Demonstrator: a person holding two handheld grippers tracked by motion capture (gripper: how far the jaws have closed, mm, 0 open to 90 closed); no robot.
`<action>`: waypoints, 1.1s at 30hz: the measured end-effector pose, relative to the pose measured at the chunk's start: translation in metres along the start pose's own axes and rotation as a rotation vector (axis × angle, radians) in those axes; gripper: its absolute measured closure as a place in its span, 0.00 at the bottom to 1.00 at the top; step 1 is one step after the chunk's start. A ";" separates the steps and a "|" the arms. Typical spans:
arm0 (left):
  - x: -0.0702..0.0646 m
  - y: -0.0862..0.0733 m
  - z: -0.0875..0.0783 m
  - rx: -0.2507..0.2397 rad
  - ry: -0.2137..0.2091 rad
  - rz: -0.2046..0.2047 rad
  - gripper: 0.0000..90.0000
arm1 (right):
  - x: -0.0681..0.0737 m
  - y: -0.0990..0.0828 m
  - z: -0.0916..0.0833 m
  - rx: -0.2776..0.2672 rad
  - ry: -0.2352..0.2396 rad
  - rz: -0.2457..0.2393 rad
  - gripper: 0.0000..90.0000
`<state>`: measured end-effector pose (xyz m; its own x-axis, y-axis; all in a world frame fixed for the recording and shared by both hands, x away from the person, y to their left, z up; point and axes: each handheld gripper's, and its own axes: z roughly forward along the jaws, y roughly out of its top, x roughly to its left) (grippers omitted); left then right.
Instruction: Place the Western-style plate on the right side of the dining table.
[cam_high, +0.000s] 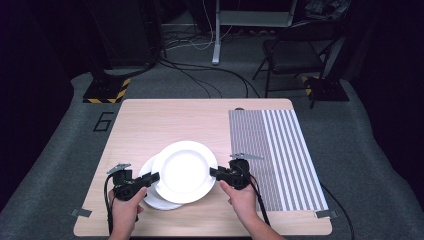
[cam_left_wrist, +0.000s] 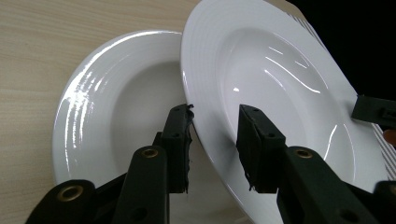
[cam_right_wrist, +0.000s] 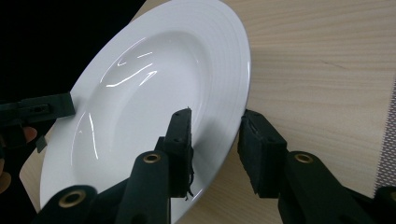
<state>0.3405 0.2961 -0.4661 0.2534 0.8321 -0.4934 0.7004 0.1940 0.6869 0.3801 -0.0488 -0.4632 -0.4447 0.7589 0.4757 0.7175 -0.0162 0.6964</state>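
Plates, white, two. Upper plate (cam_high: 184, 171) raised off lower plate (cam_high: 150, 196), held by opposite rims: left gripper (cam_high: 151, 178) and right gripper (cam_high: 215, 173) fingers pinching it. Lift begun; set-down on desk (cam_high: 150, 125) likely remains.

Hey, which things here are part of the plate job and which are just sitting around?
In the job: upper plate, gripped at opposite rims by the left gripper and right gripper; lower plate underneath it.

Lying about: striped mat, folding chair, floor cables.
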 end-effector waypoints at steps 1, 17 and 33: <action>0.000 0.000 0.000 0.001 -0.001 0.009 0.72 | 0.000 0.000 0.000 0.000 0.000 0.000 0.72; -0.006 0.003 0.006 0.010 -0.016 0.016 0.72 | -0.004 -0.001 -0.008 -0.020 -0.009 0.009 0.72; -0.017 0.009 0.022 0.037 -0.060 0.050 0.72 | -0.014 -0.006 -0.022 -0.049 -0.048 0.044 0.72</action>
<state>0.3576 0.2723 -0.4636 0.3274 0.8077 -0.4903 0.7095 0.1325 0.6921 0.3704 -0.0740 -0.4618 -0.3861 0.7870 0.4811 0.7084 -0.0811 0.7011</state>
